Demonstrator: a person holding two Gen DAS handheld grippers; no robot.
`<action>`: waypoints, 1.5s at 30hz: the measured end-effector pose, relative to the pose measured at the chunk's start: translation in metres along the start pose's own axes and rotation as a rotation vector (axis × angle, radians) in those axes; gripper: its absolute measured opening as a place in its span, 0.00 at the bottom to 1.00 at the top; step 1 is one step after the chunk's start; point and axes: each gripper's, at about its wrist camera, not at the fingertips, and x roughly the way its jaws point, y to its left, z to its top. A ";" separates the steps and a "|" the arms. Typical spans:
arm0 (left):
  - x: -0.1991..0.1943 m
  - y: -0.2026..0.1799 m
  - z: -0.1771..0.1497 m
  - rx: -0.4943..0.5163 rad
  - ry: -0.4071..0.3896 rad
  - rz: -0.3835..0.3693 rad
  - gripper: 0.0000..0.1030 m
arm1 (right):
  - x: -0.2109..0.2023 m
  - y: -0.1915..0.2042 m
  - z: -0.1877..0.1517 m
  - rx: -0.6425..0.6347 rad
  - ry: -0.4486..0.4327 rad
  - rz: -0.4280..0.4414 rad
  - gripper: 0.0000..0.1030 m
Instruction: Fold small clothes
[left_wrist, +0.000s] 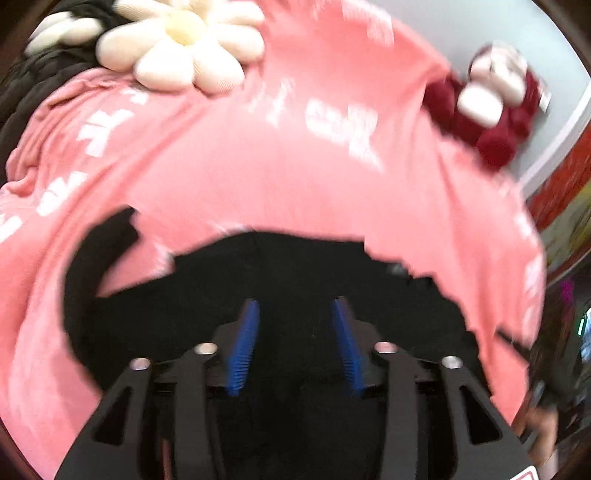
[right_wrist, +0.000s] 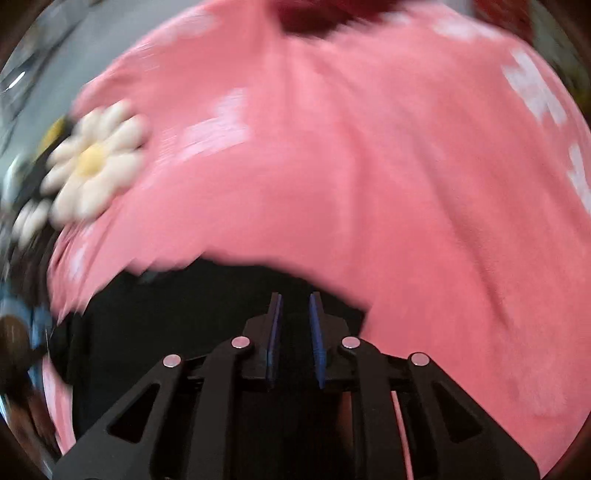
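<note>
A small black garment (left_wrist: 295, 273) lies flat on a pink blanket (left_wrist: 258, 166) with white lettering. My left gripper (left_wrist: 295, 306) is just above the garment's near part, jaws apart, blue pads (left_wrist: 245, 339) showing, nothing between them. In the right wrist view the same black garment (right_wrist: 177, 314) lies under my right gripper (right_wrist: 295, 299). Its jaws stand a narrow gap apart, and black cloth shows behind the gap. Whether cloth is pinched between the pads (right_wrist: 275, 332) is unclear. Both views are blurred.
A white daisy-shaped plush (left_wrist: 184, 40) lies at the blanket's far left, also in the right wrist view (right_wrist: 92, 162). A dark red plush monkey (left_wrist: 491, 107) sits at the far right edge. A black quilted item (left_wrist: 40, 74) lies beside the daisy.
</note>
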 end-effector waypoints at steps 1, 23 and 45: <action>-0.018 0.016 0.000 -0.031 -0.042 0.011 0.69 | -0.012 0.016 -0.022 -0.060 0.008 0.012 0.21; -0.058 -0.008 0.066 0.086 -0.143 -0.027 0.01 | -0.080 0.037 -0.148 0.055 0.132 0.088 0.50; -0.032 -0.016 -0.078 0.069 0.128 -0.004 0.80 | -0.005 -0.031 -0.017 0.273 0.091 0.223 0.52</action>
